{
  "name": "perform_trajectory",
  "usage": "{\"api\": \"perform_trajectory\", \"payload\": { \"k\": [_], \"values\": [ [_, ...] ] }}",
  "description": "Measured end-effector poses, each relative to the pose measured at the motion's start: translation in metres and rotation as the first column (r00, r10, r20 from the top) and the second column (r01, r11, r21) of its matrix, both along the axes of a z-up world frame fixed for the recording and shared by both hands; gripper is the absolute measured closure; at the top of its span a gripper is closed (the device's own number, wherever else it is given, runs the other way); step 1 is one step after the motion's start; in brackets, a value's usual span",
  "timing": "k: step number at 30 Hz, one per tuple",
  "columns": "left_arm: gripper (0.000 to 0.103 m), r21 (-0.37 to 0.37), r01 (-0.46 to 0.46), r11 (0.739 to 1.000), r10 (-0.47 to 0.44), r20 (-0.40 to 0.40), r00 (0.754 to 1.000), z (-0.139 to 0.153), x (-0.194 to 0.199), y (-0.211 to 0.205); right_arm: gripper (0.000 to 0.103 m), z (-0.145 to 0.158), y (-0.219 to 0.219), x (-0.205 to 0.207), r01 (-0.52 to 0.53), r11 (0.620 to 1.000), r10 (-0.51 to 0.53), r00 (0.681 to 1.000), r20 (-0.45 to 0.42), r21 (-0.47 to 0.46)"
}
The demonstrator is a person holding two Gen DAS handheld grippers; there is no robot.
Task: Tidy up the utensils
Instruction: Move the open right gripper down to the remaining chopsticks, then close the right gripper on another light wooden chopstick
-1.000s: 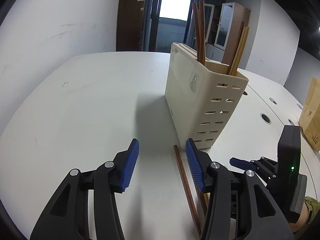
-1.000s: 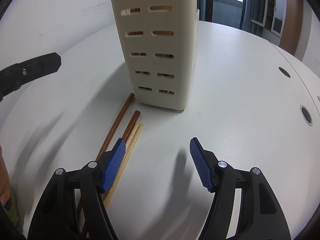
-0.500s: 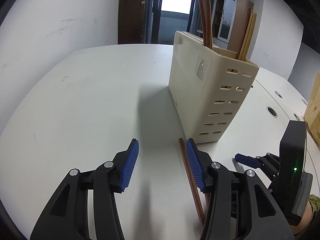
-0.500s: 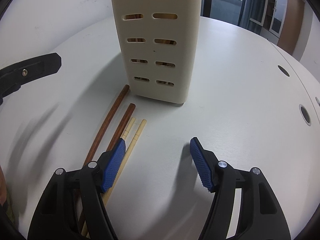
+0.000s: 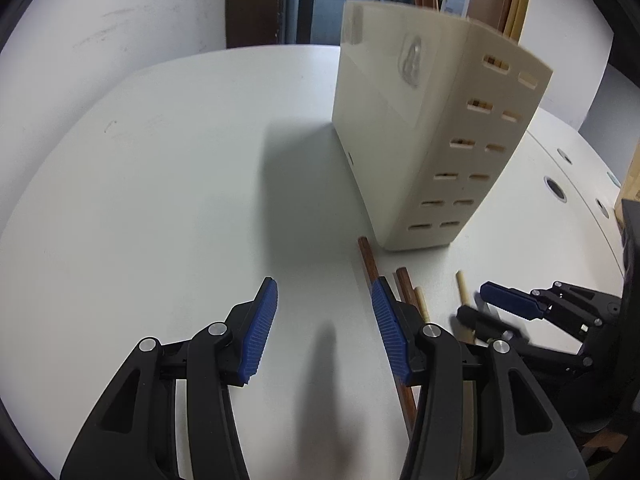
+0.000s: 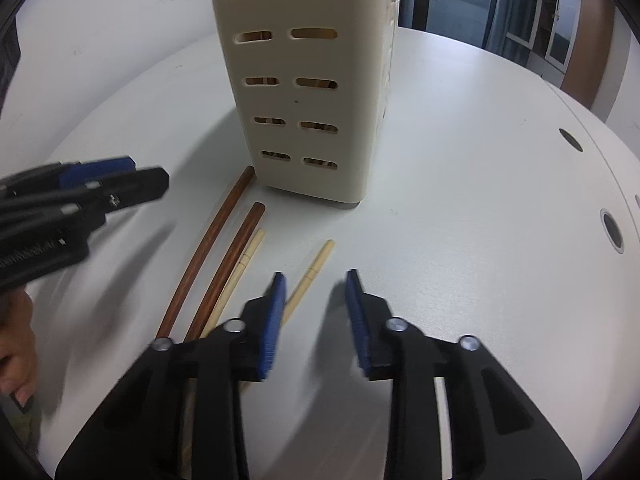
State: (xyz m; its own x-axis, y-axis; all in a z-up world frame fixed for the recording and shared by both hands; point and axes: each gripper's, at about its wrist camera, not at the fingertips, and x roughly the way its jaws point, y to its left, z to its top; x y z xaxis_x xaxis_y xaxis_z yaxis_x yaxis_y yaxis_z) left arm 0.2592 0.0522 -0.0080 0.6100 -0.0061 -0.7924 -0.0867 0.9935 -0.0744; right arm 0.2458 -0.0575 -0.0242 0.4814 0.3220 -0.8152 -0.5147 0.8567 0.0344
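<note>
- Because the sticks are meant to go into the tall cream holder (image 5: 436,140), the left gripper (image 5: 324,328) is held low over the white table (image 5: 160,200) with its jaws apart and nothing between them. One brown chopstick (image 5: 368,258) is seen just beside its right pad, close to the holder's foot. Some sticks are already stood up inside the holder.
- As seen from the right wrist, the right gripper (image 6: 314,312) is being closed, but nothing is between its pads. A pale chopstick (image 6: 310,276) is lying just beside its left pad, likely the one wanted next. Two brown chopsticks (image 6: 224,252) are lying side by side near the holder.
</note>
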Motion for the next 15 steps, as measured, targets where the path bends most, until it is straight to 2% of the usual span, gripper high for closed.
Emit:
{"api": "perform_trajectory", "payload": {
  "k": [2,4,7,15],
  "values": [
    [0.054,0.029,0.001,1.0,0.0,-0.021,1.0,-0.005,0.002,-0.002,0.085,0.001,-0.003,0.003,0.0,1.0,0.0,1.0,-0.012,0.007],
    [0.054,0.021,0.008,1.0,-0.007,-0.039,0.999,-0.009,0.004,-0.003,0.089,0.003,-0.007,0.005,-0.004,1.0,0.004,1.0,-0.023,0.015],
    [0.054,0.0,0.031,1.0,-0.031,-0.053,0.998,-0.014,0.005,-0.008,0.092,0.004,-0.011,0.006,-0.011,1.0,0.012,0.999,-0.033,0.025],
    [0.054,0.05,0.059,0.997,-0.055,-0.089,0.994,-0.028,0.011,-0.026,0.094,0.008,-0.013,0.004,-0.017,0.999,0.019,0.999,-0.043,0.028]
  ]
}}
